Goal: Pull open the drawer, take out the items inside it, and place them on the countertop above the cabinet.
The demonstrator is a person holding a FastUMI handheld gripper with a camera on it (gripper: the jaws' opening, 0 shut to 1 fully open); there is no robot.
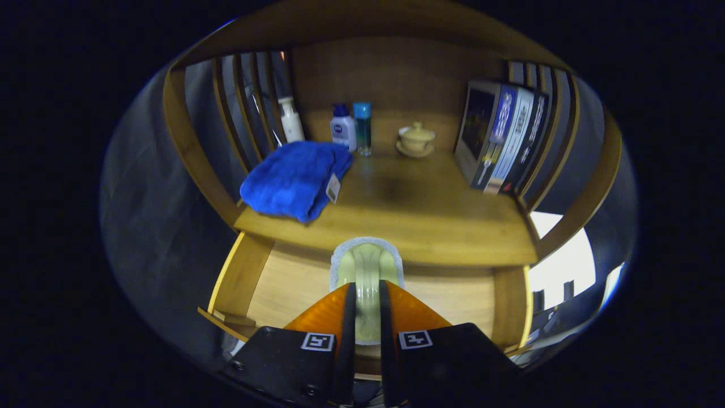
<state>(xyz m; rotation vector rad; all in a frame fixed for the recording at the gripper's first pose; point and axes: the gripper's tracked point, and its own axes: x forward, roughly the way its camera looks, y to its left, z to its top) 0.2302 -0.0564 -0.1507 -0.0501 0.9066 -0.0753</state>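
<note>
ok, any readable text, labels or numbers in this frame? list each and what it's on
Nothing can be quoted.
books: print on the spines, too blurred to read.
white bottle: label too small to read.
towel tag: too small to read.
tool, shut on the pale green item: square coded markers, no words.
</note>
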